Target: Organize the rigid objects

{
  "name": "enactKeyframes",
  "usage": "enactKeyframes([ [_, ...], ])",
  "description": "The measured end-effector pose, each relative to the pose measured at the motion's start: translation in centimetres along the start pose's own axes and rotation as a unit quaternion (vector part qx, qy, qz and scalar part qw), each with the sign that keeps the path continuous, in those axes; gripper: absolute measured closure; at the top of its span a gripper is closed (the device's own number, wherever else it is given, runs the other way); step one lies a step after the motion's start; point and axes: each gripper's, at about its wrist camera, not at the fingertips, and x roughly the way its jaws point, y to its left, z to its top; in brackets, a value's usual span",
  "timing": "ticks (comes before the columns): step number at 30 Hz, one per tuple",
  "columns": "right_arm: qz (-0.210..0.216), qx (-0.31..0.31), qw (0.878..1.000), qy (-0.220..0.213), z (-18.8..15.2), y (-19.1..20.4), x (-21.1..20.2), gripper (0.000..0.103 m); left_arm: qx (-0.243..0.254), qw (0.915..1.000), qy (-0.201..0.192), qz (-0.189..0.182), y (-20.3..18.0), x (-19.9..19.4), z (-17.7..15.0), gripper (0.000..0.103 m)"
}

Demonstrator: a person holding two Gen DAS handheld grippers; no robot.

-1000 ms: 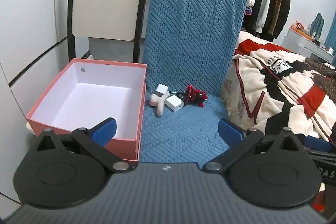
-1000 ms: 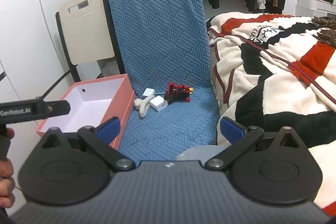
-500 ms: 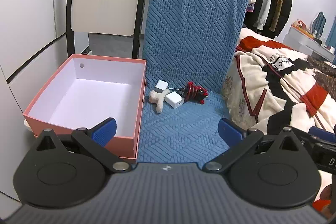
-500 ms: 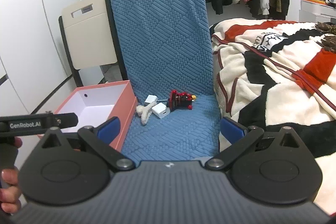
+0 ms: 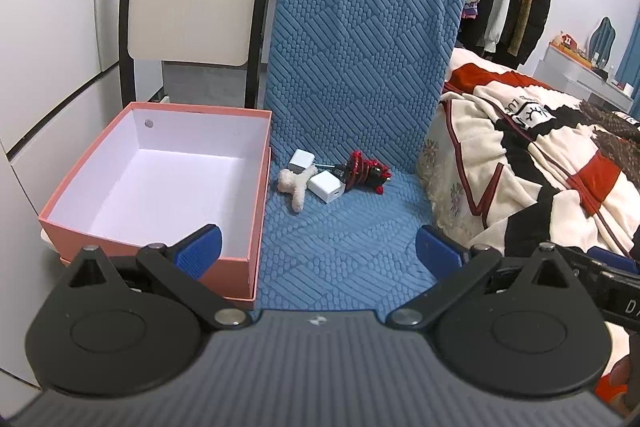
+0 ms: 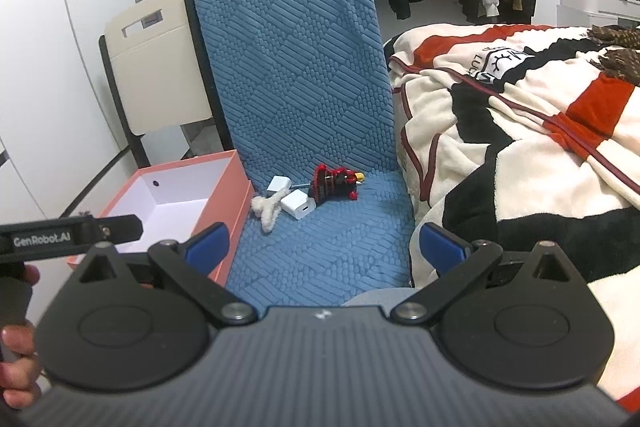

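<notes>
Blue quilted chair seat carries the lot. Near the backrest, a tight little cluster: a cream plush toy, touching a white charger block on its right, a second white charger just behind, and a red-and-black coiled item on the right. Open pink box sits just beside the seat's left edge; what's under it, can't tell.

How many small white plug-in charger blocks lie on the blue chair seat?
2. One small white charger block lies nearer the camera, beside the fluffy cream toy; the other sits just behind that toy. More could be hidden under the red-and-black object.
</notes>
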Motion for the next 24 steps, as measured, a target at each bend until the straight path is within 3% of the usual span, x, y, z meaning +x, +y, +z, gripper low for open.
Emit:
enactKeyframes([
  [24,0.010,0.003,1.000,0.003,-0.58,-0.35,-0.49,0.000,0.003,1.0000,0.000,0.004,-0.33,-0.16,-0.46,0.000],
])
